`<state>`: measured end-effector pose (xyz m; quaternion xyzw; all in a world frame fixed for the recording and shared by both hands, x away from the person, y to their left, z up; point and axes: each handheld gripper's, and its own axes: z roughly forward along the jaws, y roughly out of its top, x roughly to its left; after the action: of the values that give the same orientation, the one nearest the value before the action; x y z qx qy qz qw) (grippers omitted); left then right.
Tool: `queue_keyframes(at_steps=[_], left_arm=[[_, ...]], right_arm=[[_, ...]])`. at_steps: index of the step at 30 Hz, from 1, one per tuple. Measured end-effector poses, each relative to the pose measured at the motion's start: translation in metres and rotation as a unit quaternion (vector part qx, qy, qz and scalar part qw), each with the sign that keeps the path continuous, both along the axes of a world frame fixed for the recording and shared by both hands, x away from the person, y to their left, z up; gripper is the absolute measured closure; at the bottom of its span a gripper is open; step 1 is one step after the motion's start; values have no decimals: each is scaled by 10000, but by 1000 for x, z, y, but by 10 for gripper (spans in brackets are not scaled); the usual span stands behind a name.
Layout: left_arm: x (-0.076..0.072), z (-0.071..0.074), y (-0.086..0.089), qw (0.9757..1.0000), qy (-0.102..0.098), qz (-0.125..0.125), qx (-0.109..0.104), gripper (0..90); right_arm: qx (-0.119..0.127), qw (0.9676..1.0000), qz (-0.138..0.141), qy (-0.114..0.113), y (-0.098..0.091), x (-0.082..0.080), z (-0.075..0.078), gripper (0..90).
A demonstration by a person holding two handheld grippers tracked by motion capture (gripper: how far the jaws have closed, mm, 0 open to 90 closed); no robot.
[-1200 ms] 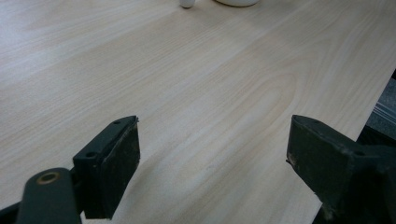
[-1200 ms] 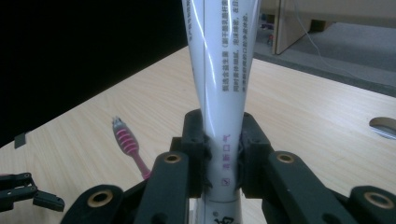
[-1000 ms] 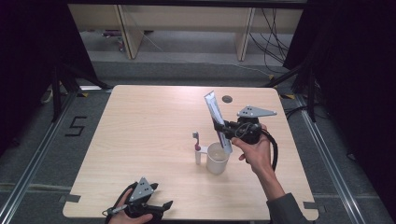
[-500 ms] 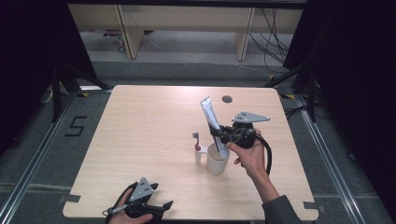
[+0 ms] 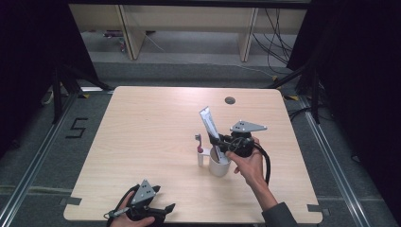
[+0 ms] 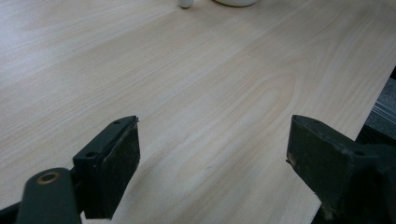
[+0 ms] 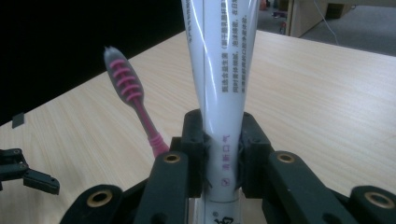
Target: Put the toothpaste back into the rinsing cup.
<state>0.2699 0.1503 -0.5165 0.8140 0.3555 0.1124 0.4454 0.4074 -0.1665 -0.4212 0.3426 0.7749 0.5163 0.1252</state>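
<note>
Half done I'd say: right hand-held gripper [image 5: 221, 142] is pinching the toothpaste tube [image 7: 219, 88] with its bottom end at the cup [image 5: 219, 166] by the toothbrush [image 7: 133, 100], not let go yet, while left hand-held gripper [image 6: 212, 168] sits spread over the counter [image 5: 142, 132].

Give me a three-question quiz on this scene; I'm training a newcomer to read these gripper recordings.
1. True or false: the left gripper is open with only bare table between its jaws.
2. What does the right gripper clamp?
A. toothbrush
B. toothpaste tube
C. cup
3. What stands beside the white cup, bristle end up?

Key:
1. True.
2. B, the toothpaste tube, held above the cup.
3. The pink toothbrush.
</note>
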Motion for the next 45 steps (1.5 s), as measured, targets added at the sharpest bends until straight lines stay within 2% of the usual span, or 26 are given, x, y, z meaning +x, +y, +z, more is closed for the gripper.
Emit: queue_keyframes(at_steps=[1, 3, 4, 6, 8, 9, 13, 18, 19, 21, 22, 25, 26, 28, 29, 30, 32, 33, 36, 37, 38, 39, 40, 41, 43, 45], left_arm=[[0, 0, 0, 10000, -5, 14, -17, 167], [0, 0, -1, 10000, 2, 24, -26, 166], [0, 0, 0, 10000, 3, -6, 1, 166], [0, 0, 0, 10000, -3, -1, 1, 166], [0, 0, -1, 10000, -3, 18, -25, 166], [0, 0, 0, 10000, 0, 9, -3, 166], [0, 1, -1, 10000, -7, 16, -19, 166], [0, 0, -1, 10000, -15, 28, -16, 166], [0, 1, 0, 10000, -8, 15, -15, 166], [-1, 0, 0, 10000, -22, 23, 0, 166], [0, 0, 0, 10000, -2, 2, 0, 166], [0, 0, -1, 10000, 0, -9, 35, 166], [-1, 1, -1, 10000, 4, 8, -4, 166], [-1, 1, -1, 10000, -13, 25, -11, 166], [0, 0, -1, 10000, -30, 28, -19, 166], [0, 0, -1, 10000, -5, 23, -18, 166], [0, 0, 0, 10000, -14, 1, 2, 166], [0, 0, 0, 10000, -20, -3, 25, 166], [0, 0, 0, 10000, -32, 14, 20, 166], [-1, 0, 0, 10000, -29, 28, 13, 166], [-1, 1, 0, 10000, -34, 21, 51, 166], [-1, 1, -1, 10000, -4, 45, -46, 166], [0, 1, 0, 10000, -6, 47, -22, 166], [0, 0, 0, 10000, -7, 38, -21, 166], [0, 0, 0, 10000, -25, 6, 24, 166], [0, 0, 0, 10000, -35, 31, 7, 166]], right_arm=[[70, 9999, 0, 121, 2, -2, -2, 763], [49, 9999, 99, 55, 3, -1, -5, 762], [68, 9996, 29, 262, 5, -4, -7, 762], [0, 9996, 44, 265, 5, -5, -8, 761], [-106, 9999, 103, 65, 6, -5, -11, 761], [-64, 9998, 166, 125, 6, -5, -11, 760], [-51, 9998, 161, 118, 5, -7, -12, 759], [-158, 9996, 218, 52, 4, -7, -16, 757], [-70, 9997, 145, 183, 3, -11, -18, 760], [-56, 9996, 165, 220, 3, -12, -19, 760], [-171, 9995, 152, 213, 2, -14, -18, 761], [-269, 9993, 257, 44, 0, -16, -18, 760], [-260, 9992, 277, 127, 1, -19, -18, 760], [-330, 9989, 293, 133, 1, -20, -18, 760], [-292, 9991, 211, 215, 2, -23, -19, 760], [-381, 9988, 306, 0, 0, -20, -20, 759], [-308, 9990, 284, 183, 1, -23, -22, 760], [-425, 9986, 303, 73, 0, -24, -23, 759], [-547, 9978, 373, 51, -1, -25, -24, 759], [-520, 9981, 324, 109, -1, -27, -25, 760], [-593, 9975, 377, 50, -1, -27, -25, 759], [-588, 9977, 306, 123, -1, -29, -26, 759], [-624, 9973, 375, 24, -2, -28, -27, 759], [-554, 9977, 373, 148, -1, -31, -29, 759], [-615, 9974, 322, 194, -1, -32, -29, 759], [-636, 9970, 432, 101, -1, -30, -31, 759]])
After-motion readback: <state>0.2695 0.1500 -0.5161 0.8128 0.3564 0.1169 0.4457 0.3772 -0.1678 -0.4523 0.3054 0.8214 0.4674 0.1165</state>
